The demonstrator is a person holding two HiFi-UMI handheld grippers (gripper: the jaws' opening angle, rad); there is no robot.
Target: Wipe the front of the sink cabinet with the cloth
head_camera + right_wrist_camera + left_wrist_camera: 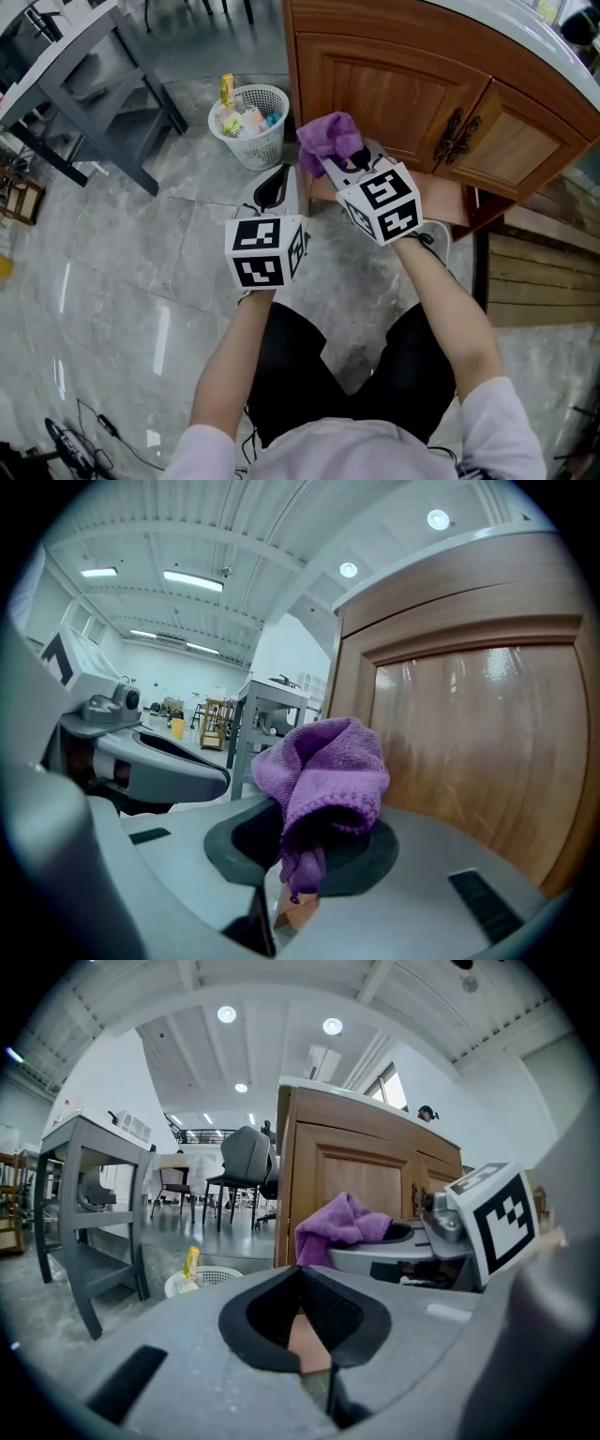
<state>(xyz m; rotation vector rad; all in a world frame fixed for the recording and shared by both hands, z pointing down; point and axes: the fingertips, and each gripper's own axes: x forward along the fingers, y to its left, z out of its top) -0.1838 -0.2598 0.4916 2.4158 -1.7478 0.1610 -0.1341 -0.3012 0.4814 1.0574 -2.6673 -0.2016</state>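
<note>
A: Stage?
B: Approach, apparently. Right tongs (295, 860) clenched on cloth (323, 771), bunched at their tip; door (469, 742) near, ahead-right. Left tongs (305, 1321) closed, empty, alongside.
A: Next?
B: Probably press cloth onto door, then sweep.

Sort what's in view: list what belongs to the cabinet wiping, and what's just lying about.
In the job:
purple cloth
right gripper, jaws shut on it
sink cabinet front

Lying about:
white waste basket
grey table
floor cables
</note>
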